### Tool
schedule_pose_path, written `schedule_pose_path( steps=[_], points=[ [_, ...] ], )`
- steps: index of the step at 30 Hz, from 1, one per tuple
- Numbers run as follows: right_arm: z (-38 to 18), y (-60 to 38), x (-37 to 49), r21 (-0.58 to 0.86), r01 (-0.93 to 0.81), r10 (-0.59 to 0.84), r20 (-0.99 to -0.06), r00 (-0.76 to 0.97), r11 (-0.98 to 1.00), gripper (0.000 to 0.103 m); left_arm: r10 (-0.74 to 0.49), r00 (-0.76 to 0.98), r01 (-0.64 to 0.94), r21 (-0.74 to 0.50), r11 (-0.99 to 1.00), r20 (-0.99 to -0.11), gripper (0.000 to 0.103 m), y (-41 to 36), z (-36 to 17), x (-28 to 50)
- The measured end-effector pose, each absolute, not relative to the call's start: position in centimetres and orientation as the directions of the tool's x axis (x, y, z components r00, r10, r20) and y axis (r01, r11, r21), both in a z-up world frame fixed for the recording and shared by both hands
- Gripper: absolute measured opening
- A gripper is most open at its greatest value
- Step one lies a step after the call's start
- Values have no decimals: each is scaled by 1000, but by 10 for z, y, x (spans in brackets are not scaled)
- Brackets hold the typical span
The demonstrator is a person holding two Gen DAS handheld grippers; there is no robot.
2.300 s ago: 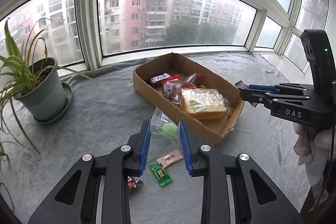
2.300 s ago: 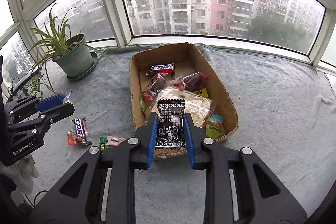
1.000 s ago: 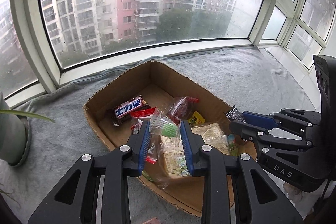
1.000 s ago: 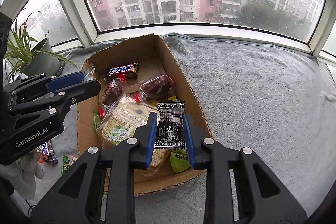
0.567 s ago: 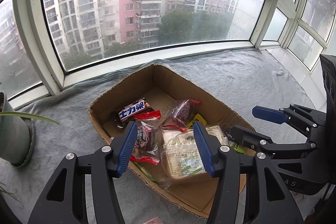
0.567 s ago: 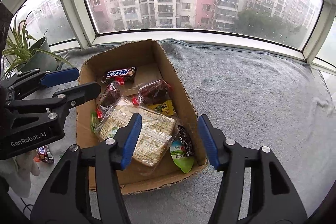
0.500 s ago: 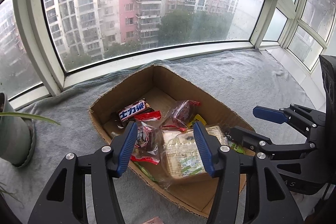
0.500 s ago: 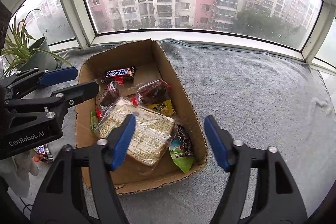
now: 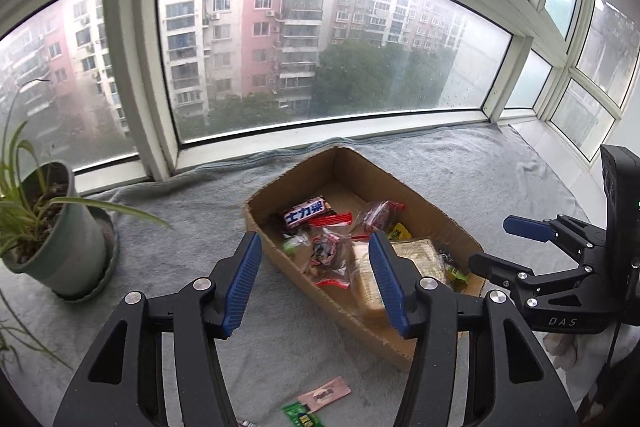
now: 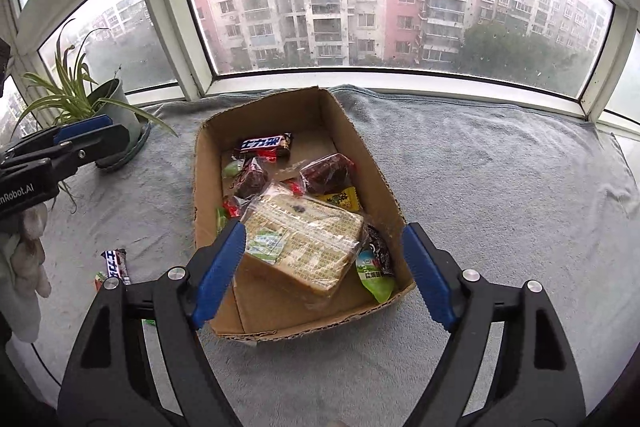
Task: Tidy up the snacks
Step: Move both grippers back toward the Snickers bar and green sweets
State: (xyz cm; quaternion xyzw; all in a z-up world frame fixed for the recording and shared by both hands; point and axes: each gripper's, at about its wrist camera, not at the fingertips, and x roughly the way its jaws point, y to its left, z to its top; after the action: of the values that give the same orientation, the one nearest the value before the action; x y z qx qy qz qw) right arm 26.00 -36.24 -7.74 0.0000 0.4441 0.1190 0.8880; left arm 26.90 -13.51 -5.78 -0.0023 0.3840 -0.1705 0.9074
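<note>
A cardboard box point(image 10: 376, 167) sits on the grey blanket and holds several snacks: a wrapped bread loaf point(image 10: 308, 239), a chocolate bar point(image 10: 266, 143), red-wrapped sweets point(image 10: 328, 169), a black packet point(image 10: 376, 247) and a green-tipped bag point(image 9: 294, 243). The box also shows in the left wrist view point(image 9: 432, 223). My left gripper point(image 9: 316, 281) is open and empty, near the box's left wall. My right gripper point(image 10: 324, 275) is open and empty, above the box's near end. Loose snacks lie on the blanket: a pink sachet point(image 9: 324, 394), a green sachet point(image 9: 302, 417) and a chocolate bar point(image 10: 115, 265).
A potted spider plant point(image 9: 44, 227) stands at the left, also seen in the right wrist view point(image 10: 100, 103). Windows and their frame point(image 10: 360, 77) close off the far side. The blanket's edge point(image 10: 616, 143) is at the right.
Both grippers opened and released their snacks into the box: the green-tipped bag from the left, the black packet from the right. Both have since pulled back and up from the box.
</note>
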Motion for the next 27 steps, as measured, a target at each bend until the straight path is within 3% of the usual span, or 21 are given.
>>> schedule_pose_path(
  steps=[17, 27],
  points=[
    [-69, -318, 197, 314, -323, 447, -708, 546, 893, 83, -219, 660, 136, -172, 976, -719, 55, -21, -83, 180],
    [-101, -275, 169, 273, -344, 417, -774, 476, 899, 83, -235, 612, 110, -213, 971, -755, 55, 0, -120, 141]
  ],
)
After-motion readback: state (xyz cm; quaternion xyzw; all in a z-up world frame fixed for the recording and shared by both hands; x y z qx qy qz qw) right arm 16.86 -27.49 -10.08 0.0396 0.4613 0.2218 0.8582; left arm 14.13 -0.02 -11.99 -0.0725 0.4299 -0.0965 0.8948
